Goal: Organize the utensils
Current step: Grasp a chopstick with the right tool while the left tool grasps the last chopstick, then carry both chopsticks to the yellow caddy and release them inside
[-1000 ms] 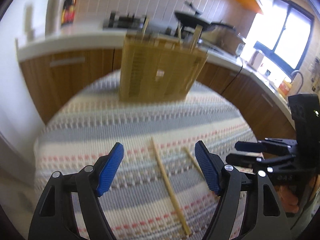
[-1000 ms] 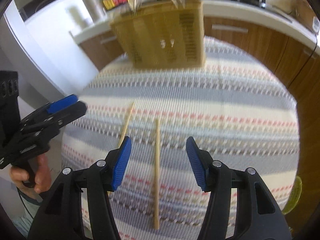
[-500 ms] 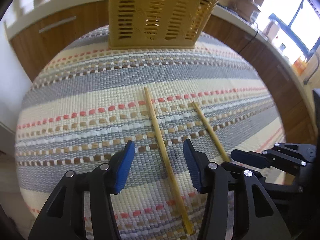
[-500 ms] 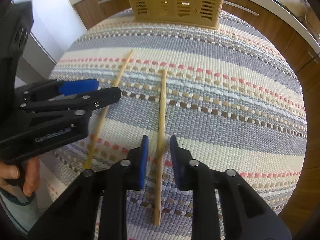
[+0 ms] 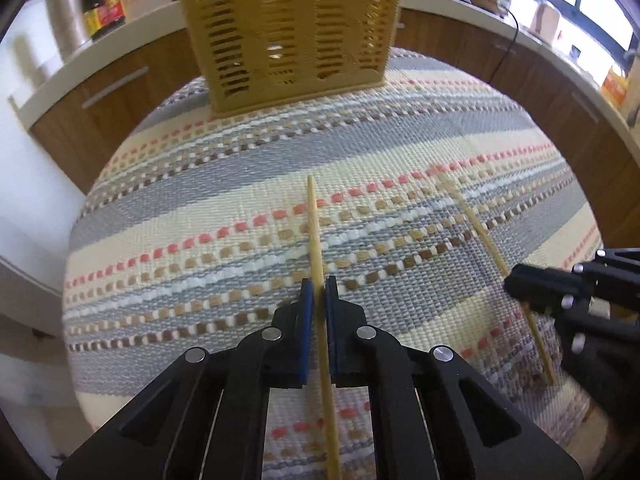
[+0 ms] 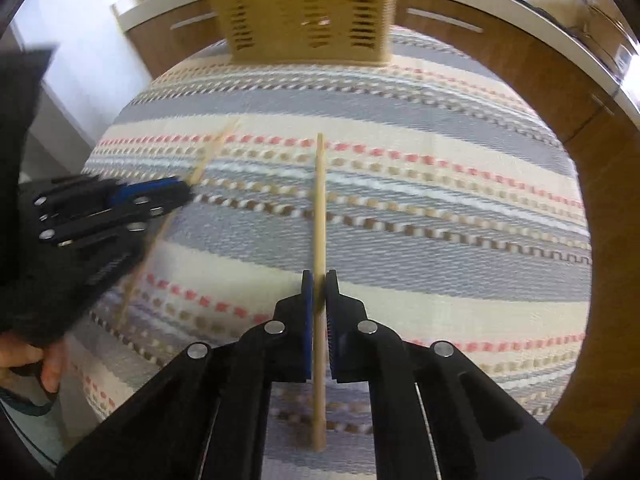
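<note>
Two wooden chopsticks lie on a striped woven mat. My left gripper (image 5: 319,292) is shut on one chopstick (image 5: 314,224), which points toward a yellow slotted utensil basket (image 5: 288,28) at the far edge. My right gripper (image 6: 319,284) is shut on the other chopstick (image 6: 319,200), which also shows in the left wrist view (image 5: 480,232). The basket also shows in the right wrist view (image 6: 304,8). The left gripper (image 6: 182,192) with its chopstick (image 6: 208,152) appears at the left of the right wrist view, and the right gripper (image 5: 516,280) at the right of the left wrist view.
The striped mat (image 5: 240,184) covers a round table. Wooden cabinets (image 5: 116,84) under a white counter run behind it. A steel pot (image 5: 64,20) and a dark bottle (image 5: 102,4) stand on the counter at the left.
Both grippers came down over the chopsticks and closed: the right first, then the left. Each now grips its chopstick between the blue pads.
</note>
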The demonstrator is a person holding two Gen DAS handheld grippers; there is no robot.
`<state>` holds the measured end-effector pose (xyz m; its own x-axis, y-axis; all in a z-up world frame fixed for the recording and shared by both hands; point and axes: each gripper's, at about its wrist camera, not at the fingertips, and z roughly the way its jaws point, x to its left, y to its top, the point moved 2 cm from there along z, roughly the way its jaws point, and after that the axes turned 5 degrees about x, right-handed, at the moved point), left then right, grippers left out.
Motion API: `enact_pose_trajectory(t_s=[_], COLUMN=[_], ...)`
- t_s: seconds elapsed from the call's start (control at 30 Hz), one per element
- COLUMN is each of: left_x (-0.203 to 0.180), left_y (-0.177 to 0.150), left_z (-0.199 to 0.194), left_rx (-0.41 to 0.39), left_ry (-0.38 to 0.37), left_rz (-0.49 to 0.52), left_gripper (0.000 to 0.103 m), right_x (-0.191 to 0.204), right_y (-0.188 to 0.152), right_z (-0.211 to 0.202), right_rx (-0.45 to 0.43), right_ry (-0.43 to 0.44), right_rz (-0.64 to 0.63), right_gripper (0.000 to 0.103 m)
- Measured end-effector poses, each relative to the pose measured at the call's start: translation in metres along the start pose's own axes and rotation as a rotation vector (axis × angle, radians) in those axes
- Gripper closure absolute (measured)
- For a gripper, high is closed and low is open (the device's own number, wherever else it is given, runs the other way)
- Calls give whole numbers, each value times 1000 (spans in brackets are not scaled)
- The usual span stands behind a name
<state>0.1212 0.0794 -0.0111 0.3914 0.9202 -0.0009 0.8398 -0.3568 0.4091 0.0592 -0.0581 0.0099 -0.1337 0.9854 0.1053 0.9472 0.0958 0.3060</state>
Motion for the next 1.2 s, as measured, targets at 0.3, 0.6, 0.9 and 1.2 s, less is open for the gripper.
enact_pose_trajectory(t_s=[0.3,0.6,0.9,1.2], left_x=[38,45,32,-7], left_y=[-9,0,13,16], left_z=[-6,-16,4,11], left_rx=[37,37,149,181], left_ry=[-98,-206,-193,-19], left_rz=[-56,-46,20,223], left_gripper=[97,61,66,98], right_x=[-33,-34,-30,-6], right_y=[2,14,41,56], right_z=[-1,-20,7,26], right_rx=[-23,-108,91,217], right_ry=[40,107,108,-4], right_rz=[77,101,45,-100], right_gripper=[97,41,75,99])
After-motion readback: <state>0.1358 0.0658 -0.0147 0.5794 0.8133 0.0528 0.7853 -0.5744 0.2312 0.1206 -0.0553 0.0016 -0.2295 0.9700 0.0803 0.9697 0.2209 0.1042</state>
